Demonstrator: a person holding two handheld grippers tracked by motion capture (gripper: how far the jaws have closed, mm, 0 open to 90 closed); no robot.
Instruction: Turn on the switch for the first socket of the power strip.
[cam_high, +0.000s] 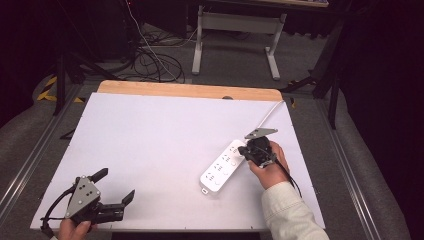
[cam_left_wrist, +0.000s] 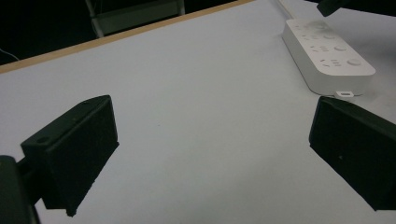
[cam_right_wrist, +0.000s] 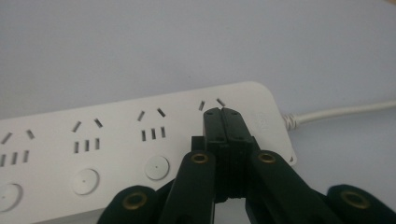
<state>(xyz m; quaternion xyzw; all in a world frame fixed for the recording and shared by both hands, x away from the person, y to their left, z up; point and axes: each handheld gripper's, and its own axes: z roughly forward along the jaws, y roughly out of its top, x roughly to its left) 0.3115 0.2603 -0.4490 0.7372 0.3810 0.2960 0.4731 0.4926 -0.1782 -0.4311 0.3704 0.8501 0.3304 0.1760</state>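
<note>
The strip (cam_high: 222, 167) lies right of centre on the table (cam_high: 150, 150). The right gripper (cam_right_wrist: 223, 112), jaws pressed together, sits over its end socket's switch; best to press straight down, gently. The left gripper (cam_high: 116, 186) rests well apart, jaws spread.

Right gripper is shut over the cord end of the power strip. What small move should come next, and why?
Probably press straight down: the right gripper, jaws shut together, sits over the last socket group of the power strip, where its round button is hidden beneath the jaws, likely the target. The left gripper rests open, well away.
</note>
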